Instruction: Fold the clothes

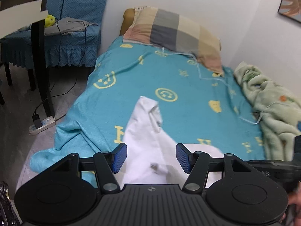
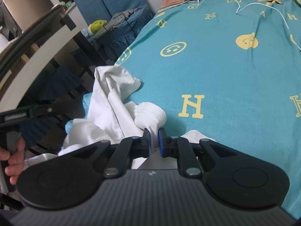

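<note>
Garment: white shirt, plain cloth, crumpled and bunched, with one rolled hem or cuff end lying uppermost; no print visible.
Garment position: near edge of the bed, partly draped over the side toward the floor; in the left wrist view one fold rises toward the smiley-face print.
Right gripper: clenched on a pinch of the white shirt just below the rolled end; blue pads press the cloth from both sides.
Left gripper: released, blue pads standing apart with the white cloth lying between them and below; pads do not press on it.
Hand: seen at the left edge of the right wrist view, wrapped around the handle of the other gripper.
Surface: bed sheet, turquoise, printed with pale yellow smiley faces and letter H marks, lightly wrinkled, hanging over the bed's side.
Pillow: checked in beige, grey and pink, at the head of the bed against the wall.
Blanket: pale green fleece, rumpled, along the far side of the bed by the wall.
Cable: thin, light blue, trailing across the sheet near the pillow.
Chair: blue quilted cover with frilled skirt, grey cloth and a yellow toy on the seat, beside the bed.
Power strip: white, on the grey floor, with a black plug.
Wall: white, a framed picture at the upper corner.
</note>
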The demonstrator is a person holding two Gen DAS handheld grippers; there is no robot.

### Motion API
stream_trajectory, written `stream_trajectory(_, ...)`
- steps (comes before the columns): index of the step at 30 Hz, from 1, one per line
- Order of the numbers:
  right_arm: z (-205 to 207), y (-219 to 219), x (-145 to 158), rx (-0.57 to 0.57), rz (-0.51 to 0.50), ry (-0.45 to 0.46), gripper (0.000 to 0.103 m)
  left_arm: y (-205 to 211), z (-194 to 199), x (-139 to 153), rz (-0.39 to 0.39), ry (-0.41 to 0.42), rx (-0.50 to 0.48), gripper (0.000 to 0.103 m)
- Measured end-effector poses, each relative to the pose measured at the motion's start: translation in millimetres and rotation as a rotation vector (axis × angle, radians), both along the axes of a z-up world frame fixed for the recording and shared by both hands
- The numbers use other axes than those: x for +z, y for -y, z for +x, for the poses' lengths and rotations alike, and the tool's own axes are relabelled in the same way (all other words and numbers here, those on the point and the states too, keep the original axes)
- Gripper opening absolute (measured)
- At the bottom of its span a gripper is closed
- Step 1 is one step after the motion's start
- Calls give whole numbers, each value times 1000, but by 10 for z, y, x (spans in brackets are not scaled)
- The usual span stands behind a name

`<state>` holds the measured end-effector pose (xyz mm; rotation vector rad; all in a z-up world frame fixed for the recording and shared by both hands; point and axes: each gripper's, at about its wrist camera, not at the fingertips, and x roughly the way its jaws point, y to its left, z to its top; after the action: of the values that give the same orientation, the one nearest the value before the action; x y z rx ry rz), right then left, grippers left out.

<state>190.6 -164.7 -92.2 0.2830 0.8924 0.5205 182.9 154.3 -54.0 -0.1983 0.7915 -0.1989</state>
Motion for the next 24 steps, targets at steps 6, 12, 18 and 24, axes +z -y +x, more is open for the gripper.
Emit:
stream_trajectory(6, -316, 116, 327, -10, 29, 50, 15, 73, -552, 289, 4, 21, 2, 61)
stream_trajectory(12, -789, 154, 589, -49, -10, 79, 17, 207, -1085, 263, -14, -23, 48, 63)
stream_trajectory(18, -1079, 22, 654, -98, -100, 92, 38, 402, -1120, 200, 66, -18, 2, 63)
stream_trajectory(24, -1194, -142, 706, -135, -202, 148, 44, 315, -1017, 139, 55, -40, 27, 63)
